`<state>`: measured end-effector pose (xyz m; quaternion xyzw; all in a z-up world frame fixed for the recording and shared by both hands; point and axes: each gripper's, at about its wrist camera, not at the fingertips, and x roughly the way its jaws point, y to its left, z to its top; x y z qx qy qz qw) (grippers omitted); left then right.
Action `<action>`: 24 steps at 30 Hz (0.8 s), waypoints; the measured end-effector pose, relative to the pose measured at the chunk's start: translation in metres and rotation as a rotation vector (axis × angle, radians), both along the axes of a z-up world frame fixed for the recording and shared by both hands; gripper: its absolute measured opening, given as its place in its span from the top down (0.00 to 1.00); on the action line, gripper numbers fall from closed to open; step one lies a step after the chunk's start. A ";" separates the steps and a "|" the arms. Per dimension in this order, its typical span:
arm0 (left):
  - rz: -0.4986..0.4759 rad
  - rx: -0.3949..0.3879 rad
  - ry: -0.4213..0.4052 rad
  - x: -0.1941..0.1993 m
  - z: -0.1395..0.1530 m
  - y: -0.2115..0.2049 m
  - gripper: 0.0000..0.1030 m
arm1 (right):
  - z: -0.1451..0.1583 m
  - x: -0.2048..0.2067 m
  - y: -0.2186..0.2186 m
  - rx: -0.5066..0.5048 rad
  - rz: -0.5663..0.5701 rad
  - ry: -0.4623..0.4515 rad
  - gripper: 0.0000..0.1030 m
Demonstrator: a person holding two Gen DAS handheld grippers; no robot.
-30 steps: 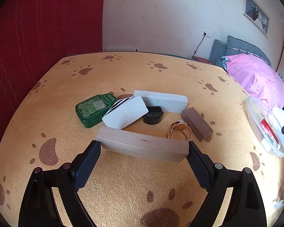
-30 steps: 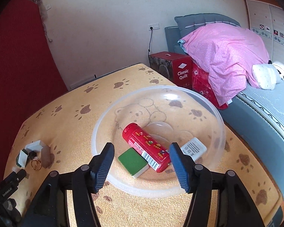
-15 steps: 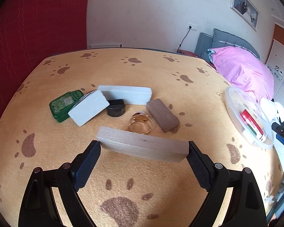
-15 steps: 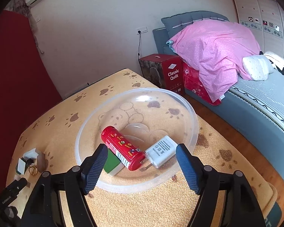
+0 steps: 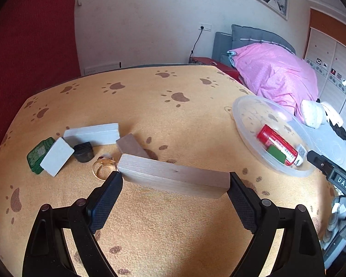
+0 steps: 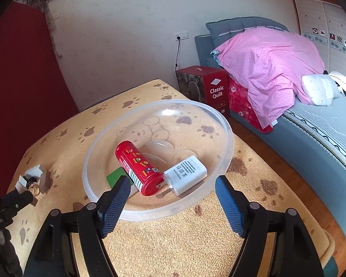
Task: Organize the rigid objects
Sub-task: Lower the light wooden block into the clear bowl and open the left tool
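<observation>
- My left gripper (image 5: 174, 181) clamps a long pale wooden block (image 5: 173, 178) endwise between its two pads, holding it above the tan paw-print tablecloth (image 5: 149, 106).
- My right gripper (image 6: 171, 191) stands wide with nothing between its pads, at the near rim of a clear round plastic bowl (image 6: 221, 120).
- In the bowl lie a red cylindrical can (image 6: 138, 167), a white plug-in charger (image 6: 186, 174) touching its end, and a green flat tile (image 6: 116, 177) partly under the can.
- Beyond the held block, on the cloth: a gold ring (image 5: 102, 166), a brown block (image 5: 132, 145), a black ribbed piece (image 5: 83, 152), a white slab (image 5: 56, 160), a green tin (image 5: 38, 153), a whitish long block (image 5: 92, 133).
</observation>
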<state>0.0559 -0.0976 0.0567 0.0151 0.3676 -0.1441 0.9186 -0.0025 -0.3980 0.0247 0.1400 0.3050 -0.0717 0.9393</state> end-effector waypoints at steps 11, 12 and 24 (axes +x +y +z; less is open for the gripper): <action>-0.140 0.044 -0.017 0.013 0.009 -0.073 0.12 | -0.004 -0.007 -0.014 0.050 -0.034 -0.038 0.22; -0.157 0.049 -0.020 0.014 0.009 -0.081 0.12 | -0.004 -0.007 -0.015 0.056 -0.034 -0.037 0.22; -0.298 0.051 -0.007 0.039 -0.001 -0.143 0.12 | -0.011 -0.003 -0.022 0.111 -0.027 -0.015 0.21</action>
